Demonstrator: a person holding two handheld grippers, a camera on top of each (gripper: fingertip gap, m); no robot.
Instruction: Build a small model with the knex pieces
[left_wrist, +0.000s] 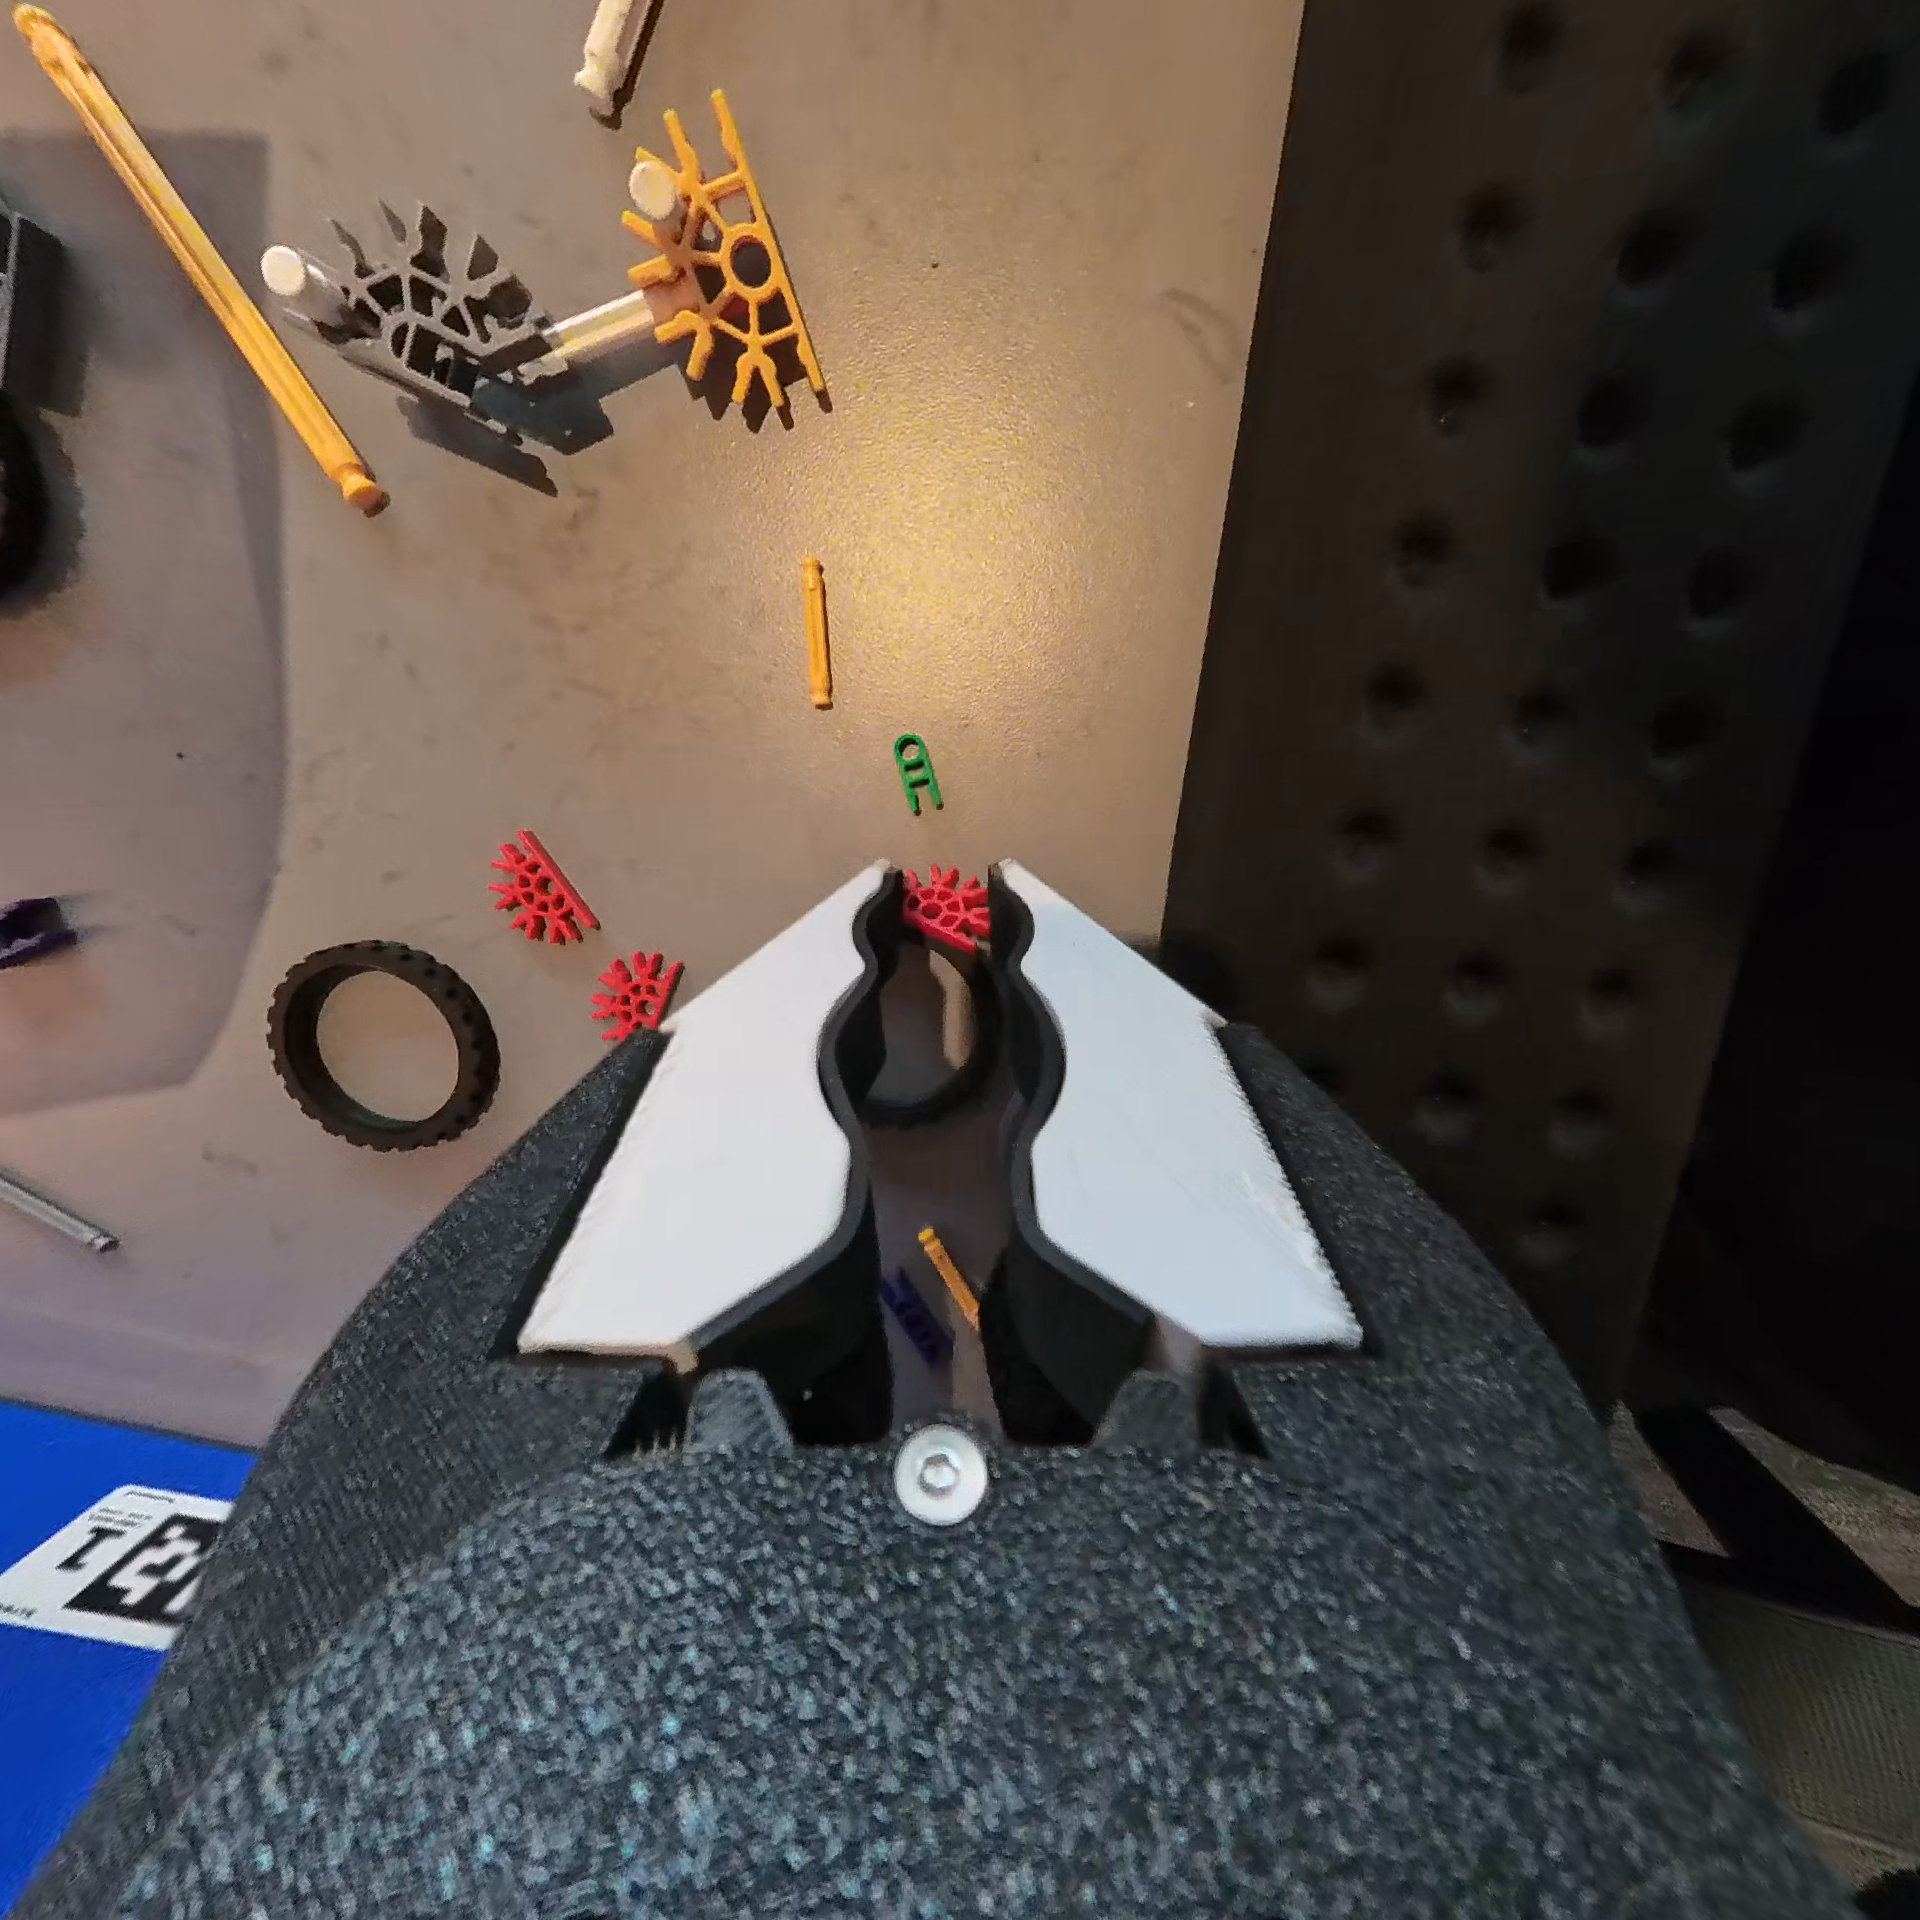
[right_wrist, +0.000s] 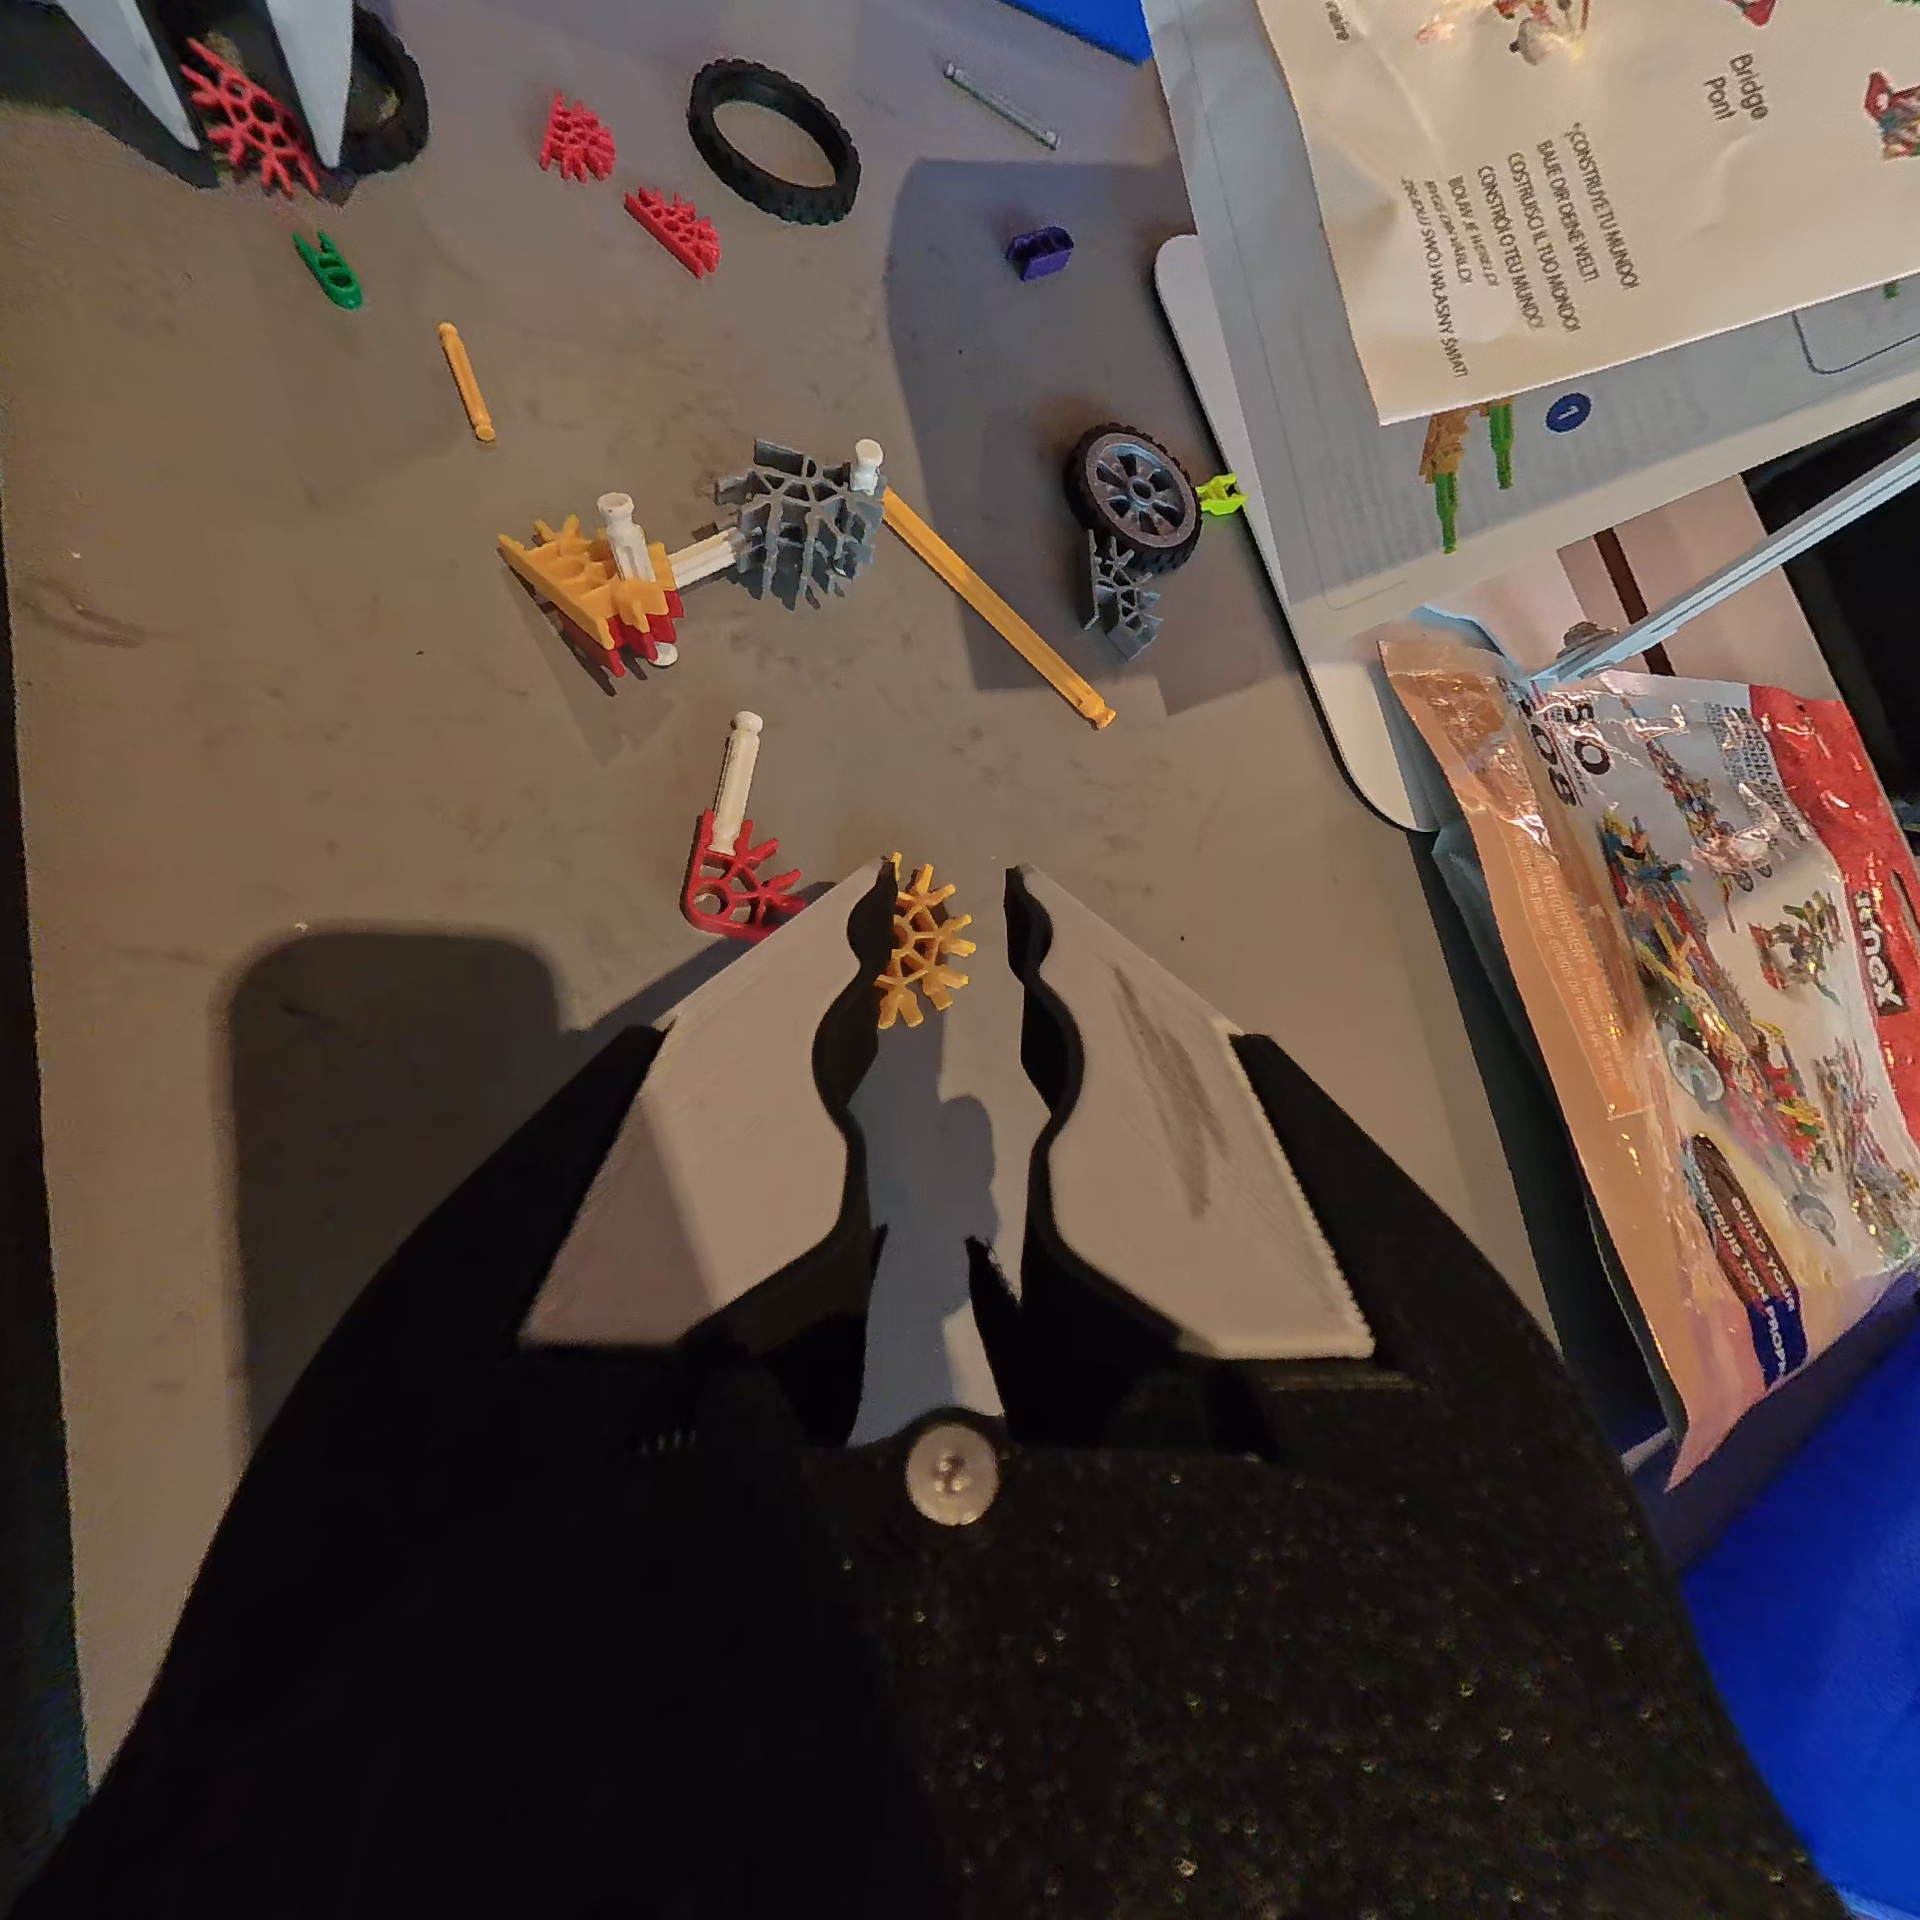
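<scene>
My left gripper (left_wrist: 943, 873) is shut on a red snowflake connector (left_wrist: 945, 906), pinched between its tips above a black tyre (left_wrist: 925, 1081) that shows through the gap. The right wrist view shows the same at its top left: the left gripper (right_wrist: 260, 151) holds the red connector (right_wrist: 249, 120). My right gripper (right_wrist: 951, 868) is open low over the grey table (right_wrist: 312, 727). A yellow snowflake connector (right_wrist: 923, 956) lies between its fingers, against the left finger (right_wrist: 727, 1091) and apart from the right one. A red corner connector with a white rod (right_wrist: 738, 883) lies just left of it.
A yellow and grey connector assembly (right_wrist: 707, 551), a long yellow rod (right_wrist: 992, 613), a short yellow rod (right_wrist: 465, 379), a green clip (right_wrist: 330, 272), two red connectors (right_wrist: 577, 137), a loose tyre (right_wrist: 774, 140) and a wheel (right_wrist: 1138, 499) lie about. Instruction sheets (right_wrist: 1558, 208) and a parts bag (right_wrist: 1714, 987) are at right. A black perforated panel (left_wrist: 1558, 623) borders the table. The short yellow rod (right_wrist: 465, 379) lies some 5 cm from my left tips, 15 cm from my right tips. My left wrist view (left_wrist: 818, 637) looks at it from another angle.
</scene>
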